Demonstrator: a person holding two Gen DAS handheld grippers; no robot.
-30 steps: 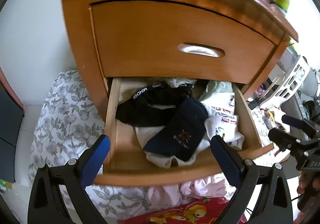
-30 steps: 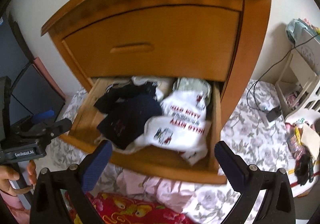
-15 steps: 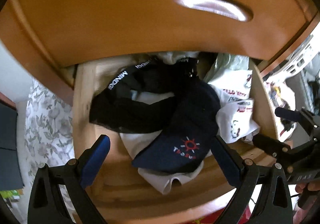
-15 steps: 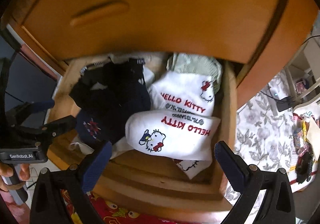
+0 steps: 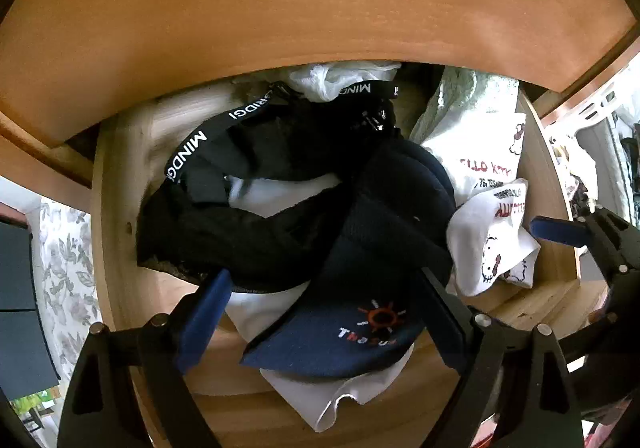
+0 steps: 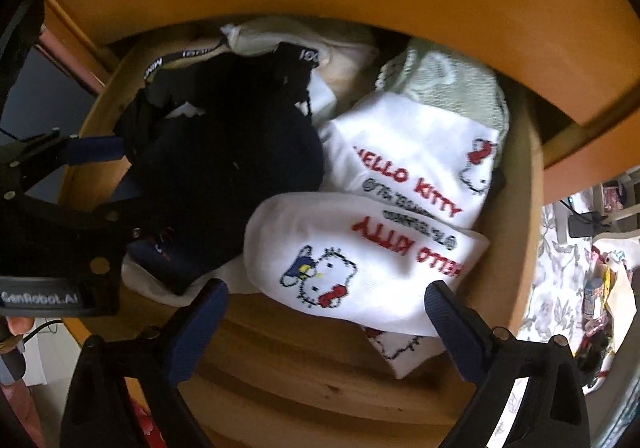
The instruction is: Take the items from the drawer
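Observation:
The lower drawer [image 5: 116,215] stands pulled out and is stuffed with clothes. A navy cap [image 5: 384,232] with an orange sun logo lies on a black garment [image 5: 256,224] with a lettered band. My left gripper [image 5: 322,282] is open, one finger on each side of the cap's brim. White Hello Kitty socks [image 6: 360,252] lie at the right of the drawer, in front of a pale green knit piece [image 6: 448,87]. My right gripper [image 6: 326,290] is open around the nearest sock. The left gripper's fingers [image 6: 96,148] show beside the cap [image 6: 240,175].
The shut upper drawer front [image 5: 280,7] overhangs the clothes closely. The lower drawer's front board [image 6: 320,368] lies just beneath my right fingers. Floral cloth [image 5: 68,268] covers the floor on both sides. Clutter and cables [image 6: 592,288] sit to the right. A hand [image 6: 16,328] holds the left gripper.
Both grippers have moved forward and down into the drawer. The left one now straddles the cap, the right one the front sock. Both have stayed open.

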